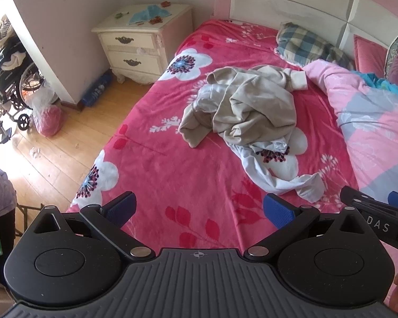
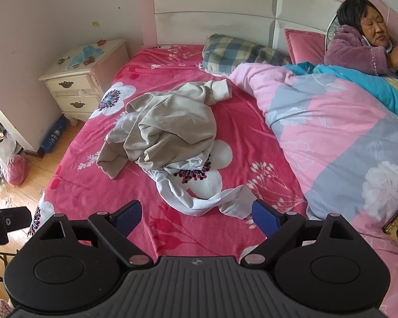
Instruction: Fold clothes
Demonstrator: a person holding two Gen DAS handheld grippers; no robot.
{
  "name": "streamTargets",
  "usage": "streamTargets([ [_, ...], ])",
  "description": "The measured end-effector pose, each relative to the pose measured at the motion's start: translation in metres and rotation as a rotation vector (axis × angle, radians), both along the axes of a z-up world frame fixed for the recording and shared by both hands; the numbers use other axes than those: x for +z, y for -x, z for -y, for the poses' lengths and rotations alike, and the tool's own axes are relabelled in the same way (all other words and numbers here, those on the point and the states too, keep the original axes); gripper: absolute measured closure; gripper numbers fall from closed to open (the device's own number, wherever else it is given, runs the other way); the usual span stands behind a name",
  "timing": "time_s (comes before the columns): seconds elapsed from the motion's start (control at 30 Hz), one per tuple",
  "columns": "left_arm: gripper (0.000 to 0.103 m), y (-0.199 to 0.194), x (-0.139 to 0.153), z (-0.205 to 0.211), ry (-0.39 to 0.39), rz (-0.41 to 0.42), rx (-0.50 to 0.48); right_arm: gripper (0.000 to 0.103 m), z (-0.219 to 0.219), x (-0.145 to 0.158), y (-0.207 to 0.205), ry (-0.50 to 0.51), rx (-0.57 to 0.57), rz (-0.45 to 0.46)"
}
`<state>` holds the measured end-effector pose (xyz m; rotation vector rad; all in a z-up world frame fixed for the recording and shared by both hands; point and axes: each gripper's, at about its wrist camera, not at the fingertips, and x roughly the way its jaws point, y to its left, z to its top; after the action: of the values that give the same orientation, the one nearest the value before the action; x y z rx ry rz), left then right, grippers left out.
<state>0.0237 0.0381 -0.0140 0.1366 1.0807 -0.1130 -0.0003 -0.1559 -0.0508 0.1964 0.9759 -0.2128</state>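
Beige garment (image 1: 248, 103), crumpled, mid-bed on the pink floral sheet (image 1: 172, 164), overlying a white garment (image 1: 273, 175) trailing toward the foot. Left tool (image 1: 197, 209): spread wide, empty, above the sheet. Right tool (image 2: 196, 213): spread wide, empty, near the white garment's end.

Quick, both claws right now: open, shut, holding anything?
Left claw: open, holding nothing, above the bedsheet.
Right claw: open, holding nothing; the crumpled beige garment lies ahead, not gripped.
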Motion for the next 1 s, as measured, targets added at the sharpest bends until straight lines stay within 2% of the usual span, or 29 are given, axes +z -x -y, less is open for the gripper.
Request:
streamTargets([
  [0.07, 0.000, -0.009, -0.019, -0.001, 0.024, 0.014, -0.013, 0.008, 0.000, -0.006, -0.001, 0.017, 0.030, 0.019],
  [0.17, 0.000, -0.023, -0.047, -0.002, 0.060, 0.035, -0.033, 0.007, 0.000, -0.034, -0.009, 0.056, 0.147, 0.092],
  [0.27, 0.000, -0.036, -0.075, -0.003, 0.095, 0.056, -0.053, 0.007, 0.005, -0.098, -0.046, 0.084, 0.243, 0.146],
  [0.4, 0.000, -0.071, -0.168, -0.002, 0.154, 0.149, -0.027, 0.008, 0.006, -0.174, -0.127, 0.114, 0.310, 0.301],
  [0.47, 0.000, -0.092, -0.212, 0.002, 0.192, 0.224, 0.010, 0.008, -0.002, -0.210, -0.178, 0.151, 0.363, 0.367],
  [0.57, 0.000, -0.127, -0.256, 0.012, 0.223, 0.307, 0.051, 0.009, -0.015, -0.258, -0.249, 0.193, 0.404, 0.369],
  [0.67, 0.001, -0.149, -0.284, 0.018, 0.202, 0.293, 0.089, 0.013, -0.028, -0.305, -0.311, 0.241, 0.434, 0.267],
  [0.73, 0.001, -0.152, -0.294, 0.018, 0.200, 0.302, 0.095, 0.014, -0.028, -0.324, -0.337, 0.240, 0.404, 0.191],
  [0.77, 0.001, -0.151, -0.298, 0.018, 0.204, 0.314, 0.088, 0.024, -0.022, -0.325, -0.338, 0.201, 0.377, 0.191],
  [0.83, 0.001, -0.152, -0.300, 0.019, 0.194, 0.340, 0.056, 0.074, -0.008, -0.320, -0.330, 0.087, 0.319, 0.225],
  [0.87, 0.001, -0.153, -0.299, 0.020, 0.182, 0.344, 0.042, 0.093, 0.002, -0.312, -0.321, 0.026, 0.297, 0.245],
  [0.9, 0.002, -0.154, -0.296, 0.020, 0.184, 0.345, 0.037, 0.095, 0.011, -0.305, -0.311, -0.034, 0.277, 0.265],
  [1.0, 0.003, -0.159, -0.291, 0.019, 0.274, 0.369, 0.026, 0.100, 0.046, -0.279, -0.278, -0.229, 0.281, 0.329],
])
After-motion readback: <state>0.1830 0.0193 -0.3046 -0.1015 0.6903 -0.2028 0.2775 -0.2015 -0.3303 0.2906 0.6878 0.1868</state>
